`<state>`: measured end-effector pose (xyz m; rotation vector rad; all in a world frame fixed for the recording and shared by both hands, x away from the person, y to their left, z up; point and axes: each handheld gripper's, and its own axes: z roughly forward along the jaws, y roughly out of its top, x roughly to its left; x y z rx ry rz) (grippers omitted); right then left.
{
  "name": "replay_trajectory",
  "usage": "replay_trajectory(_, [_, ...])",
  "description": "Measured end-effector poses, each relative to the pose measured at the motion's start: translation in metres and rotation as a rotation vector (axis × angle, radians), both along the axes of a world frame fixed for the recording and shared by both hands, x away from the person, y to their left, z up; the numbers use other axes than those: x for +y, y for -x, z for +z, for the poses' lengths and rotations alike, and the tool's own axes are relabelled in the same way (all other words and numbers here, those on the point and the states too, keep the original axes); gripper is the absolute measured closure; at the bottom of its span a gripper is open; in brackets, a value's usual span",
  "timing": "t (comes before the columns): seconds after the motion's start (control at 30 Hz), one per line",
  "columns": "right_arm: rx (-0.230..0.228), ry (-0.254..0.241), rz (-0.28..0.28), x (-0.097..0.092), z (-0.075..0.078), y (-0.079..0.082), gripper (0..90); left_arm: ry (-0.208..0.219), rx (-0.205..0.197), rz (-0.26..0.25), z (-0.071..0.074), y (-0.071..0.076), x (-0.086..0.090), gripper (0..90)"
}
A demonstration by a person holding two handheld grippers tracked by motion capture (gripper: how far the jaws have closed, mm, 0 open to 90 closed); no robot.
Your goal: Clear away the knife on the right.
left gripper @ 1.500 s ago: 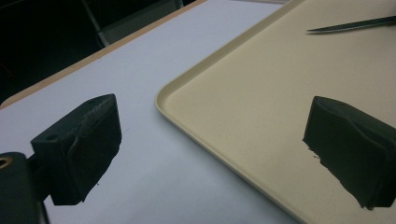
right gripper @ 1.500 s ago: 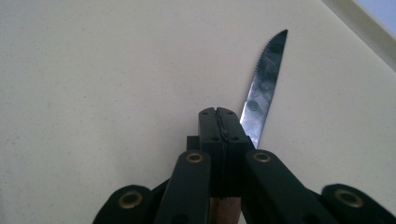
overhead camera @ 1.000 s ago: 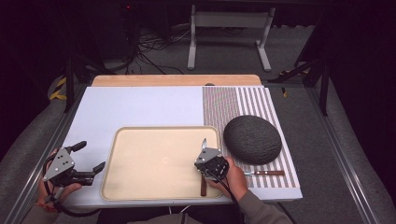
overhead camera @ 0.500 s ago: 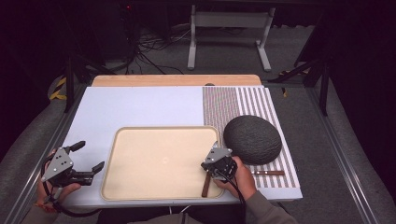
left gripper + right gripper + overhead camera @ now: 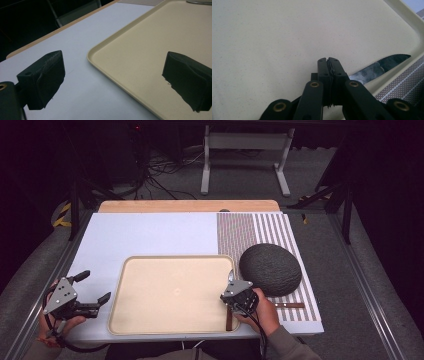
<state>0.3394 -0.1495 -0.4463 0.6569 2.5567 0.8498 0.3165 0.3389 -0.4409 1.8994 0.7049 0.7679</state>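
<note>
Beige tray (image 5: 170, 292) — knife (image 5: 379, 68) blade over its rim, right gripper (image 5: 328, 60) clenched, left gripper (image 5: 90, 287) released.

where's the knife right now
High view: the knife is at the tray's right edge under the right gripper, left of the dark bowl. In the right gripper view its serrated blade lies along the tray's rim.

Dark room, grey carpet (image 5: 360, 270)
</note>
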Motion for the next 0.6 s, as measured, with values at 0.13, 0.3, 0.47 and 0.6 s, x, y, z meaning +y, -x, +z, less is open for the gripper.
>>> replay_trajectory(0.13, [-0.003, 0.001, 0.0, -0.001, 0.0, -0.001, 89.1, 0.0, -0.006, 0.002, 0.0, 0.0, 0.001, 4.9])
replay_trajectory(0.3, [0.007, -0.022, 0.014, -0.002, 0.001, 0.0, 87.8, 0.0, -0.003, -0.003, 0.0, 0.0, 0.0, 4.9])
replay_trajectory(0.47, [-0.026, -0.045, -0.001, -0.007, 0.006, 0.003, 86.8, -0.005, -0.003, -0.008, 0.0, -0.001, -0.002, 4.9])
replay_trajectory(0.6, [-0.055, -0.068, -0.013, -0.012, 0.011, 0.003, 86.5, 0.006, -0.005, -0.006, 0.0, -0.002, -0.001, 4.9])
